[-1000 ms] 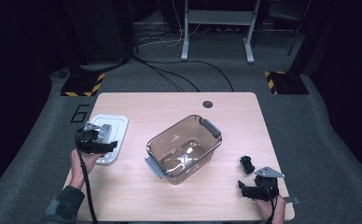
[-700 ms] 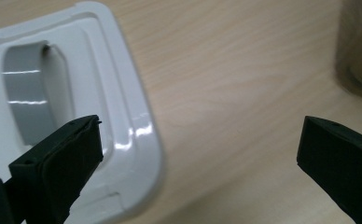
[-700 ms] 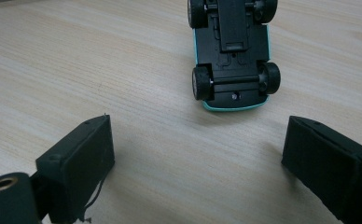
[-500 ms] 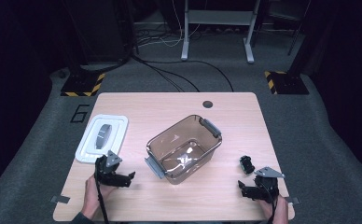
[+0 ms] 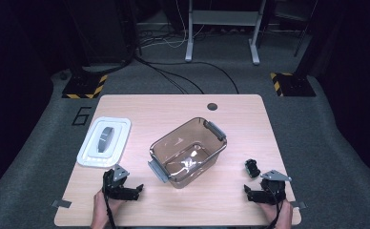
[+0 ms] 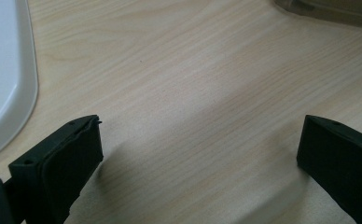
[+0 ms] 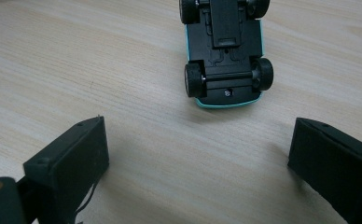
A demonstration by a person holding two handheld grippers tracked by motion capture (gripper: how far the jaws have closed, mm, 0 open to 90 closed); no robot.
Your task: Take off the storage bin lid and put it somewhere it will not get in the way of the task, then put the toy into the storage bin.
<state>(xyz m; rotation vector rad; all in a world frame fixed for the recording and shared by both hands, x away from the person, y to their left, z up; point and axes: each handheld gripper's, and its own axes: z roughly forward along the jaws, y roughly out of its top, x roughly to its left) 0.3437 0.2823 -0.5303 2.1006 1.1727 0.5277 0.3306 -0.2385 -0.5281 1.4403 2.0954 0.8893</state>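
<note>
A clear brown-tinted plastic container (image 5: 188, 151) stands open in the middle of the wooden table (image 5: 173, 109). Its white lid (image 5: 104, 141) with a grey handle lies flat at the left, and its edge (image 6: 4, 84) is to the left of the left jaw. My left gripper (image 5: 123, 183) (image 6: 198, 130) rests near the table's front edge, open over bare wood; its jaws have been opening. A small toy car (image 5: 252, 168) (image 7: 225, 51) lies upside down, wheels up, just ahead of my right gripper (image 5: 264, 188) (image 7: 195, 130). That gripper's jaws have just been opening, with nothing between them.
A round dark hole (image 5: 212, 106) sits near the table's far edge. Beyond the table are grey carpet, cables (image 5: 192, 76) and metal stand legs (image 5: 221, 28). The container's corner (image 6: 328, 9) shows at the top right of the left gripper view.
My left gripper has drawn back from the lid, down toward the table's front edge, leaving the lid lying flat. The right gripper and the toy car have stayed in place.
</note>
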